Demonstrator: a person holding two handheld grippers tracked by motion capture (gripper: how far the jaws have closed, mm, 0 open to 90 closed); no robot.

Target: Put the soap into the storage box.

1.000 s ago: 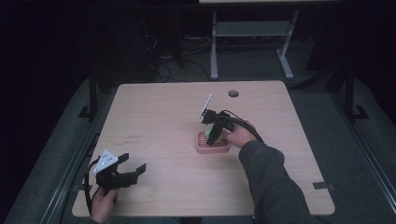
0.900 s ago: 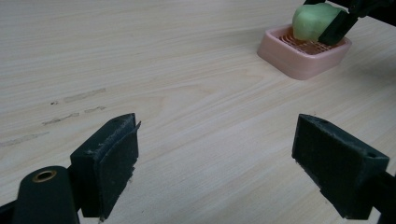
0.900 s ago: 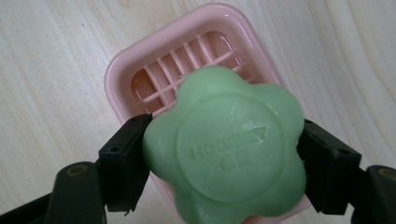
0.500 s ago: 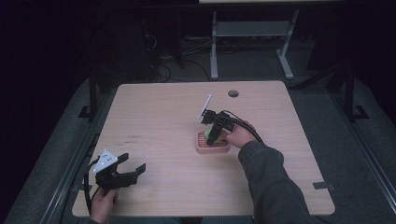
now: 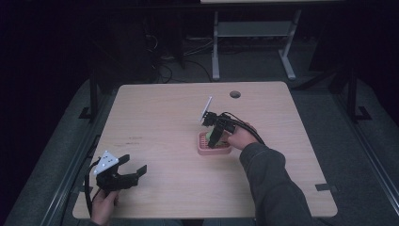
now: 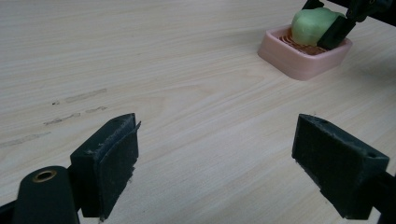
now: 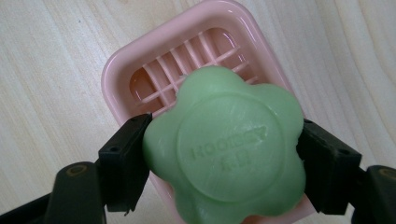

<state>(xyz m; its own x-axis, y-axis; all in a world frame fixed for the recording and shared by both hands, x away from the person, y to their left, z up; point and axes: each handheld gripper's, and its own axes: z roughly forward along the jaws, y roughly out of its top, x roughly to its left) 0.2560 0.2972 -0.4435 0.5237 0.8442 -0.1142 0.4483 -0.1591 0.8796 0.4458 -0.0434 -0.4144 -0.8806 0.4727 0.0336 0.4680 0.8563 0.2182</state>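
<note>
A green flower-shaped soap bar (image 7: 224, 144) sits between the jaws of my right gripper (image 7: 224, 161), which is shut on it right over a pink ribbed soap dish (image 7: 140, 70). In the high view the right gripper (image 5: 215, 136) points down into the dish (image 5: 203, 149) at mid-table. My left gripper (image 5: 134, 173) rests near the table's front left corner, open with nothing between its jaws. From the left gripper (image 6: 215, 158) view, the soap (image 6: 312, 25) and dish (image 6: 289, 58) lie far ahead at the upper right.
The wooden table (image 5: 155, 113) has a round cable hole (image 5: 235, 94) near its far edge. Faint scuff marks (image 6: 74, 109) lie on the wood ahead of the left gripper. A metal stand (image 5: 249, 42) is on the floor beyond the table.
</note>
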